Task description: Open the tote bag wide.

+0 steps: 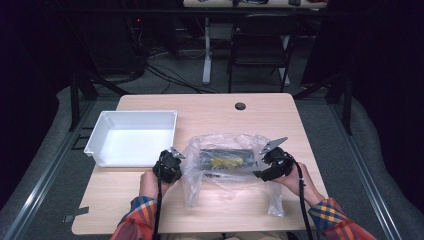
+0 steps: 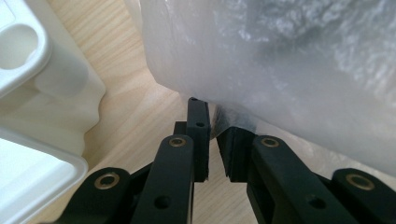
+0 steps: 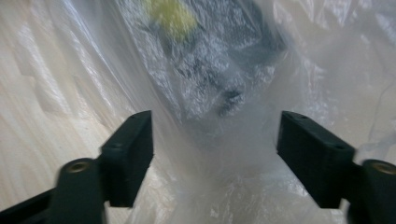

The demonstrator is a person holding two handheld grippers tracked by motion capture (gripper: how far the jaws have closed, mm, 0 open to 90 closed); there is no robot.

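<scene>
A crumpled clear plastic bag (image 1: 225, 170) lies on the wooden table (image 1: 150, 200), with a black item bearing a yellow patch (image 1: 225, 159) inside it. My left gripper (image 1: 181, 164) is at the bag's left edge. In the left gripper view its jaws (image 2: 212, 122) stand only a narrow gap apart, and the bag's edge (image 2: 280, 70) lies right at their tips without being pressed. My right gripper (image 1: 259, 169) is at the bag's right side. Its jaws (image 3: 215, 140) are wide apart, with the bag film (image 3: 219, 154) loose between them and the black item (image 3: 219, 65) blurred behind.
An empty white plastic bin (image 1: 100, 132) stands on the table to the left of the bag, close beside my left gripper; its rim (image 2: 42, 93) also appears in the left gripper view. A cable hole (image 1: 240, 106) sits near the far edge. A chair (image 1: 260, 45) stands beyond the table.
</scene>
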